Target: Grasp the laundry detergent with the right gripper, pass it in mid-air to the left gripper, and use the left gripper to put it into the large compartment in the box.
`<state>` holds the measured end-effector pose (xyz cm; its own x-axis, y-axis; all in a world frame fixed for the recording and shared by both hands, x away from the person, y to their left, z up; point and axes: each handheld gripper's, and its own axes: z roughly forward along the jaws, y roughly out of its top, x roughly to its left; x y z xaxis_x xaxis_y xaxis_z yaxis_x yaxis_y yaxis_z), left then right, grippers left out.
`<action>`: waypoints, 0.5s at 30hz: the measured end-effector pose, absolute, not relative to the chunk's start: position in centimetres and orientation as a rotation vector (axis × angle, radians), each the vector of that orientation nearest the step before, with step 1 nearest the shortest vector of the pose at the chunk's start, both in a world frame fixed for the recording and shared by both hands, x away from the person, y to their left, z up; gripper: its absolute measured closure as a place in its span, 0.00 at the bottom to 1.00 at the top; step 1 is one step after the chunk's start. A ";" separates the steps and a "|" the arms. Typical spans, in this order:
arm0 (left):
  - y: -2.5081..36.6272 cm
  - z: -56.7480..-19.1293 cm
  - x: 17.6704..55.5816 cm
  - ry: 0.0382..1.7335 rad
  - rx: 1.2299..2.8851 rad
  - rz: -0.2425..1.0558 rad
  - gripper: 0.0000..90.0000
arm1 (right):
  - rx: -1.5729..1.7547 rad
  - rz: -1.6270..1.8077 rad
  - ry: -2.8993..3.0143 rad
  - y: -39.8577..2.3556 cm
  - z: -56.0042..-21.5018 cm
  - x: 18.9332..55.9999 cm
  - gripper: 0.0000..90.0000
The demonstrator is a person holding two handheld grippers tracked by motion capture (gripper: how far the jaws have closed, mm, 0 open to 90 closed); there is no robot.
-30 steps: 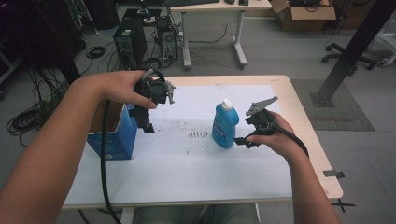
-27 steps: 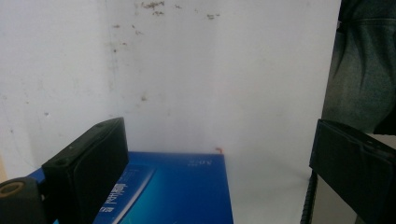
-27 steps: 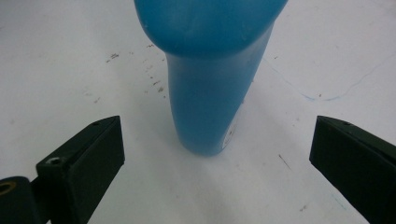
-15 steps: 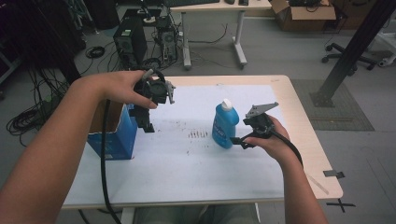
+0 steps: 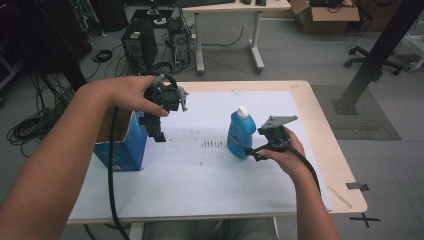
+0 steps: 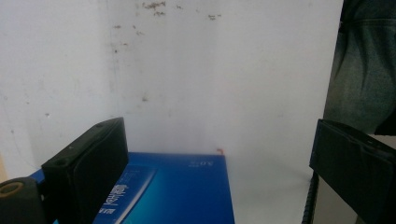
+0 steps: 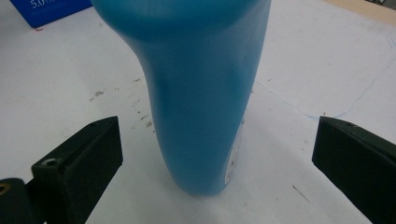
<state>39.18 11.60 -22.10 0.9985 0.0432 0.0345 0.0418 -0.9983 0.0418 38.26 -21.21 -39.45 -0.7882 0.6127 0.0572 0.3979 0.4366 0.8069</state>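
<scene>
My right tool [image 5: 250,151] jaws spread wide, blue bottle [image 5: 241,134] between them, untouched. Bottle upright mid-tabletop [image 5: 310,100] on white sheet [image 5: 200,175]. Judge it liquid-filled, weighty, smooth plastic, likely slippery; waist narrows, best hold there. Left tool [image 5: 155,131] also open, empty, raised beside blue box [image 5: 122,150] at left edge.
</scene>
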 end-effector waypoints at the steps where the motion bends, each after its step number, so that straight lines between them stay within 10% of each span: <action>1: 11.6 -22.1 39.2 0.066 3.099 0.054 0.05 | 0.884 1.284 2.434 -21.1 -39.6 38.2 0.01; 15: 11.7 -22.1 39.1 0.058 3.096 0.064 0.05 | 0.907 1.351 2.334 -20.0 -40.7 37.8 0.01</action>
